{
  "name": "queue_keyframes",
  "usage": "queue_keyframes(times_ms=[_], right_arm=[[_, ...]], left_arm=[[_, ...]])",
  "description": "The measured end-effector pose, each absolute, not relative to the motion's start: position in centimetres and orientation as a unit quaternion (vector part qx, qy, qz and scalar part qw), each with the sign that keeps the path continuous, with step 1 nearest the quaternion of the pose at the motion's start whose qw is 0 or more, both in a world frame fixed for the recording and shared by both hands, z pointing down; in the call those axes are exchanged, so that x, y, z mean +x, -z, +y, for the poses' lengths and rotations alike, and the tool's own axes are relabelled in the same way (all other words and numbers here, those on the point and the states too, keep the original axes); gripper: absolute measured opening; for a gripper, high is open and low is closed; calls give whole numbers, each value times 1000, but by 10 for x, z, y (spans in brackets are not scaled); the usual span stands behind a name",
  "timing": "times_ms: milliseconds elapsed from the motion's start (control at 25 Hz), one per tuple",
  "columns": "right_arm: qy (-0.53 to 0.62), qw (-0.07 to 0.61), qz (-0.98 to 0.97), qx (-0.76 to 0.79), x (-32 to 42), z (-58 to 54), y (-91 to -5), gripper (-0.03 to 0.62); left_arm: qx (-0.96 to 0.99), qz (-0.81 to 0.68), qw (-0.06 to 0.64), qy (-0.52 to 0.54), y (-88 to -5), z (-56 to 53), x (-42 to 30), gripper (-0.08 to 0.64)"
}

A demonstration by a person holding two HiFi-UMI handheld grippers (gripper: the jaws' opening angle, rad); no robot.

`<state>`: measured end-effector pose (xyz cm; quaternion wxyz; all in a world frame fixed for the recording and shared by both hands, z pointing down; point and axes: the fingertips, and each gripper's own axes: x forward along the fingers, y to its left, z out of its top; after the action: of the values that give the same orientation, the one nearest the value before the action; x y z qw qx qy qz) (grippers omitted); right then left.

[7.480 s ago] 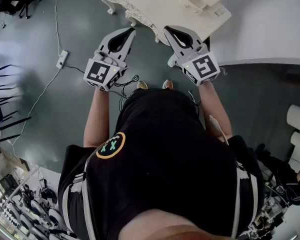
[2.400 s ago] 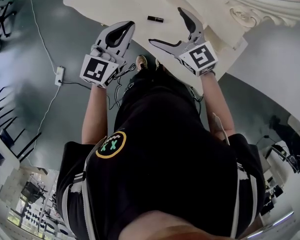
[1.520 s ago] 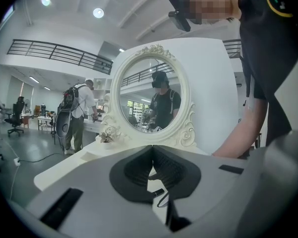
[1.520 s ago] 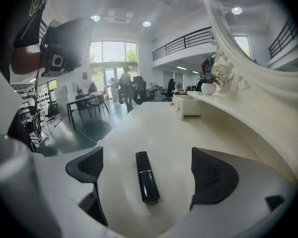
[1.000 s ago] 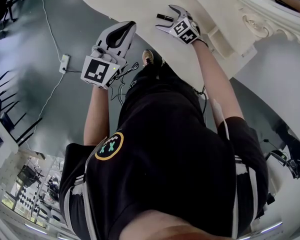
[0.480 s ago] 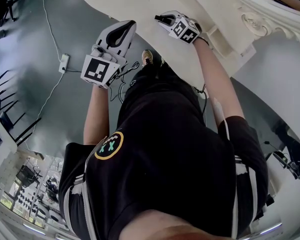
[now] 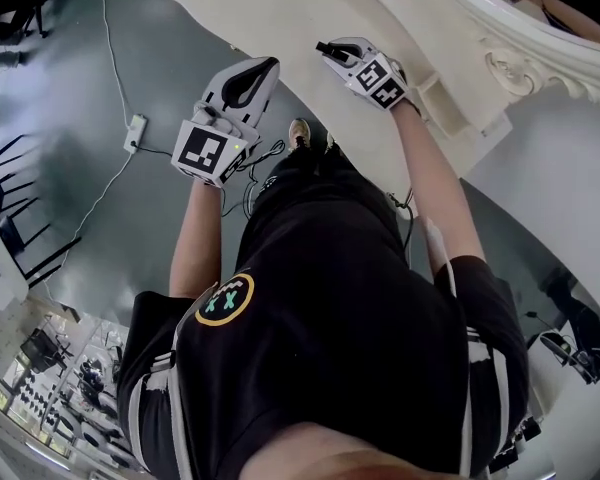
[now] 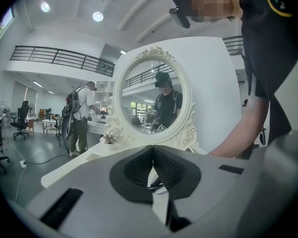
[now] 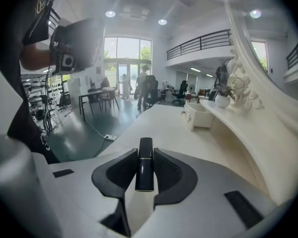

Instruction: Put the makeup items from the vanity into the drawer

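Risen off the vanity, the right claw has just closed on a black lipstick lying along its jaws.

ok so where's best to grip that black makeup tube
Across the middle of its long sides, coming in along its length. The black tube is slim, straight and round, so pinching its ends would likely slip. The right gripper has just closed on it that way, one end poking past the fingertips.
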<state>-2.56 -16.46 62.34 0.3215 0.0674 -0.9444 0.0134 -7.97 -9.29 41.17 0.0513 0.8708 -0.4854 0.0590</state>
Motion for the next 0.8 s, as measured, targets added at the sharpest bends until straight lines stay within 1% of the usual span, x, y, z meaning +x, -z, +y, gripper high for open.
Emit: queue_keyframes(times_ms=[240, 520, 800], right_arm=[[9, 258, -962, 85, -39, -180, -551, 120], [18, 199, -976, 87, -40, -181, -494, 120], [25, 176, -980, 93, -57, -189, -459, 120]], left_arm=[[863, -498, 48, -68, -411, -110, -87, 21], [854, -514, 52, -63, -407, -130, -92, 21], [862, -501, 36, -68, -403, -157, -112, 21]])
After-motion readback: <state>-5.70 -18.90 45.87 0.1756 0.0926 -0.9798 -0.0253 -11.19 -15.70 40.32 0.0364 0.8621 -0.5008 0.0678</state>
